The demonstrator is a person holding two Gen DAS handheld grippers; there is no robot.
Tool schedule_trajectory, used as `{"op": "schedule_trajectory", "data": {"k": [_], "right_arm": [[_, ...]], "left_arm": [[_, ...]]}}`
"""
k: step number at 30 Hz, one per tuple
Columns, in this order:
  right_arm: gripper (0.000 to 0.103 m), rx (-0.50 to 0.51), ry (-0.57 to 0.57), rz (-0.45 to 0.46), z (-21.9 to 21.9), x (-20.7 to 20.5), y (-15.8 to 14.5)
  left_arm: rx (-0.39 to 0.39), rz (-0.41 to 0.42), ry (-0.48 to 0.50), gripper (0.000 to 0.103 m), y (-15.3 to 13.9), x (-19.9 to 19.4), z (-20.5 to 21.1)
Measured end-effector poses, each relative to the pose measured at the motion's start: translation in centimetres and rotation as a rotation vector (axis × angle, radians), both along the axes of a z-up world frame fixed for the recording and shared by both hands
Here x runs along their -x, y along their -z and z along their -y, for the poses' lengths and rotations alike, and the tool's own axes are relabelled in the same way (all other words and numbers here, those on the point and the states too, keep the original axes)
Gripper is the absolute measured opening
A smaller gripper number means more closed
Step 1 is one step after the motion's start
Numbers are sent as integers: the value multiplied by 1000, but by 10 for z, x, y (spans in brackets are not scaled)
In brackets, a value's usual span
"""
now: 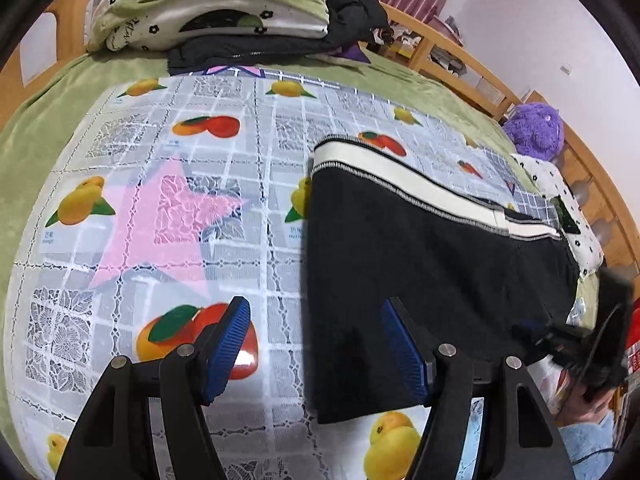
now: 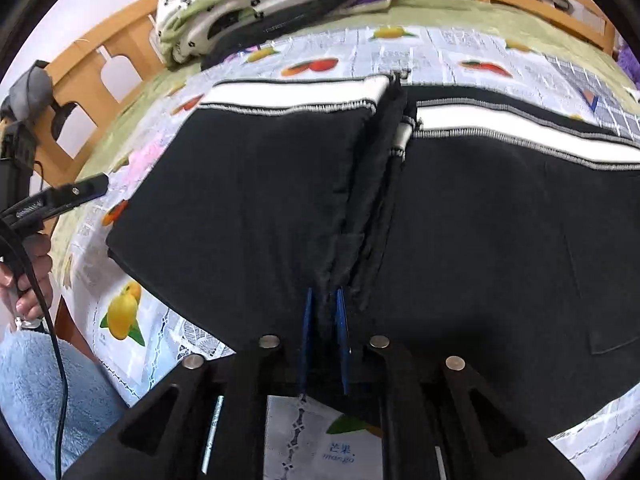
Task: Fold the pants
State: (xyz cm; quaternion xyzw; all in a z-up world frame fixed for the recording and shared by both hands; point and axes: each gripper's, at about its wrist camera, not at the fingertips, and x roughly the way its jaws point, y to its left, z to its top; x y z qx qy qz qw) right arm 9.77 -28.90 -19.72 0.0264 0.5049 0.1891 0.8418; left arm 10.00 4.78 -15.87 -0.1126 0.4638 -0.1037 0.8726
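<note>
Black pants (image 1: pixel 420 248) with a white side stripe (image 1: pixel 384 168) lie flat on the fruit-print cloth (image 1: pixel 240 120). My left gripper (image 1: pixel 316 344) is open and hangs over the pants' left edge. Its right pad (image 1: pixel 404 352) is above the black fabric, its left pad (image 1: pixel 230 344) above the cloth. In the right wrist view the pants (image 2: pixel 248 200) fill the middle, with a raised ridge of fabric running toward me. My right gripper (image 2: pixel 324 320) is shut on that ridge near the front edge, blue pads (image 2: pixel 307 332) close together. The left gripper (image 2: pixel 60 200) shows at far left, held by a hand (image 2: pixel 28 272).
A pile of folded green and white bedding and dark clothes (image 1: pixel 216 8) sits at the back of the bed. A purple plush toy (image 1: pixel 536 128) lies at the right by the wooden bed rail (image 1: pixel 448 60). A pink star (image 1: pixel 160 224) marks the cloth left of the pants.
</note>
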Motion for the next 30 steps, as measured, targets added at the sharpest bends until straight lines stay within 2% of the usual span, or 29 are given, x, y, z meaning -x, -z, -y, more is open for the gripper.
{"op": "schedule_trajectory", "data": {"k": [2, 3, 4, 6, 7, 10, 12, 13, 14, 15, 16, 18, 21, 23, 24, 27, 28, 29, 30], "right_arm": [[17, -48, 5, 26, 9, -1, -15], [25, -72, 22, 64, 13, -1, -22], [40, -86, 52, 106, 19, -3, -29], [53, -101, 89, 129, 21, -14, -32], [53, -112, 105, 134, 20, -26, -29], [59, -88, 143, 94, 11, -61, -6], [60, -62, 152, 2, 4, -84, 21], [58, -36, 156, 8, -2, -88, 26], [48, 3, 149, 44, -8, -89, 23], [17, 47, 114, 53, -17, -89, 20], [14, 69, 83, 77, -22, -86, 15], [12, 33, 71, 125, -12, -80, 2], [12, -86, 95, 181, 24, -72, -26], [12, -26, 151, 228, 44, -71, -35], [13, -4, 176, 225, 54, -75, -33], [20, -42, 183, 60, 72, -95, 1], [21, -17, 184, 15, 73, -97, 14], [22, 9, 163, 12, 71, -94, 21], [25, 31, 139, 49, 71, -85, 17]], "left_arm": [[-17, 7, 3, 67, 1, 1, -1], [-20, 9, 0, 67, 1, 2, -1], [-22, 9, -7, 67, 2, 1, -2], [-4, -2, -25, 67, 4, -5, -4], [4, -7, -29, 67, 5, -7, -5], [9, -24, -26, 67, 9, -11, -2], [-15, -28, -21, 67, 12, -12, 2], [-25, -30, -21, 67, 12, -12, 3], [-40, -36, -22, 67, 13, -14, 4], [-43, -36, -20, 67, 13, -15, 4], [-42, -30, -18, 67, 13, -15, 5], [-46, -29, -25, 67, 13, -17, 7], [-50, -30, -16, 67, 12, -19, 12], [-62, -24, -8, 67, 10, -20, 19], [-64, -23, -2, 67, 10, -20, 23], [-69, -35, 15, 67, 12, -23, 34], [-67, -40, 23, 67, 13, -23, 38], [-68, -42, 29, 67, 13, -23, 40], [-74, -40, 34, 67, 13, -22, 42]]}}
